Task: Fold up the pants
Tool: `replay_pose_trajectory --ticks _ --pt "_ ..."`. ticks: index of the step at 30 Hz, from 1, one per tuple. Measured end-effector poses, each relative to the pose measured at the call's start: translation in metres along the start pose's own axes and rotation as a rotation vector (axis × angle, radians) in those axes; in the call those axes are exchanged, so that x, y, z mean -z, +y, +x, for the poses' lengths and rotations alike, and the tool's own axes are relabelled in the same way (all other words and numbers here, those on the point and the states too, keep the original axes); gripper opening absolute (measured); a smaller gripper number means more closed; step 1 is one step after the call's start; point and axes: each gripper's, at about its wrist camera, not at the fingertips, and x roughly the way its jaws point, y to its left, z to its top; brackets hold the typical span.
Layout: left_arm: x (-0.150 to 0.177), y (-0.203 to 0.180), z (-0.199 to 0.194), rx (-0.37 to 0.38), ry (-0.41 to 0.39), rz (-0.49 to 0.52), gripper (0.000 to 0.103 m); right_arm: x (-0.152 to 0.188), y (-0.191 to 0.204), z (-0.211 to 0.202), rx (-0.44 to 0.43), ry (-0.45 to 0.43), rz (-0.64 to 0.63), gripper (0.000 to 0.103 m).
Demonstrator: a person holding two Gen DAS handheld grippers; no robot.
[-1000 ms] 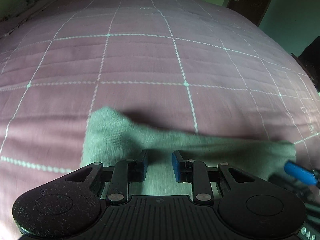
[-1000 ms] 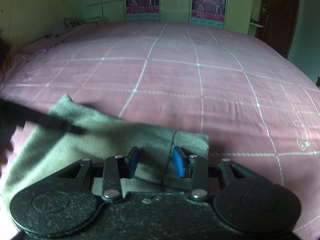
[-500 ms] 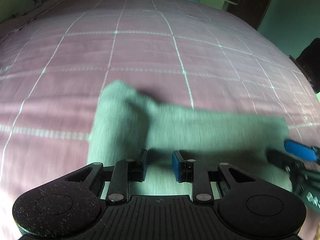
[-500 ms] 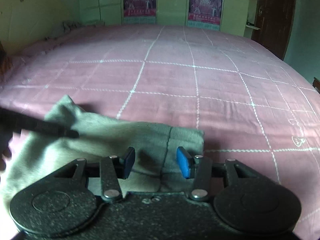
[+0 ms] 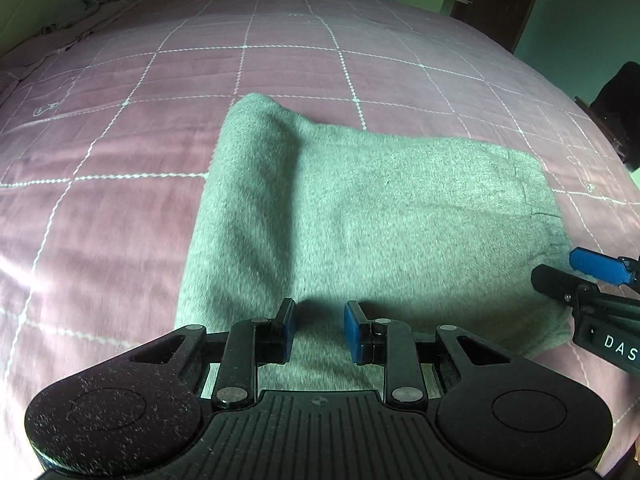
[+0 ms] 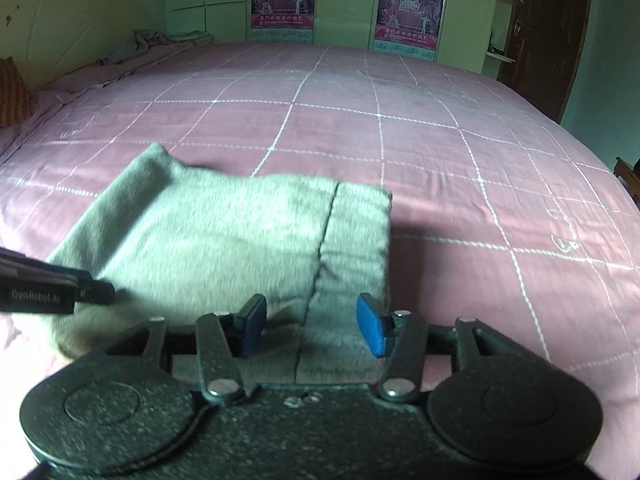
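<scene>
Pink bedding with a white grid pattern is spread over a wide bed (image 6: pixel 440 152), and green walls with two posters (image 6: pixel 408 10) and a dark door (image 6: pixel 548 32) are seen behind it. Near the front edge of the bed the grey pants (image 5: pixel 360 208) are laid as a compact, roughly rectangular bundle — several layers appear to be stacked, with a rounded folded edge on the left side in the left wrist view and a seamed band, probably the waistband or a hem, along the right side in the right wrist view. The left claw (image 5: pixel 319 330) is held low over the near edge of the bundle with its blue pads spread apart, and no cloth is seen pinched between them. The right claw (image 6: pixel 311 326) is likewise spread, poised over the seam near the bundle's right end with nothing gripped. The main folds are judged to be done; what may be left is little — some flattening of the raised ridge at the far left corner, or perhaps one last fold, though this cannot be settled from these views.
</scene>
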Motion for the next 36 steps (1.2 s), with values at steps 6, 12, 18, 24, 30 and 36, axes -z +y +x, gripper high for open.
replay_pose_trajectory --ticks 6,12,18,24,30,36 --pt "0.007 0.003 -0.013 -0.004 -0.006 -0.002 0.027 0.003 0.0 -0.011 -0.009 -0.003 0.021 0.06" --pt "0.015 0.006 -0.02 -0.01 -0.006 -0.011 0.027 0.007 -0.004 -0.025 0.001 -0.022 0.047 0.06" --pt "0.024 0.003 -0.02 -0.016 -0.007 0.001 0.027 0.022 -0.005 -0.008 -0.018 0.063 0.063 0.058" --pt "0.03 0.002 -0.025 -0.017 -0.019 0.0 0.027 0.035 -0.02 -0.01 -0.082 0.078 0.219 0.056" --pt "0.033 -0.002 -0.027 -0.032 -0.027 0.025 0.027 0.031 -0.027 -0.034 -0.081 0.008 0.265 0.057" --pt "0.031 0.001 -0.026 -0.023 -0.022 0.019 0.027 0.007 -0.018 -0.054 -0.08 -0.127 0.188 0.04"
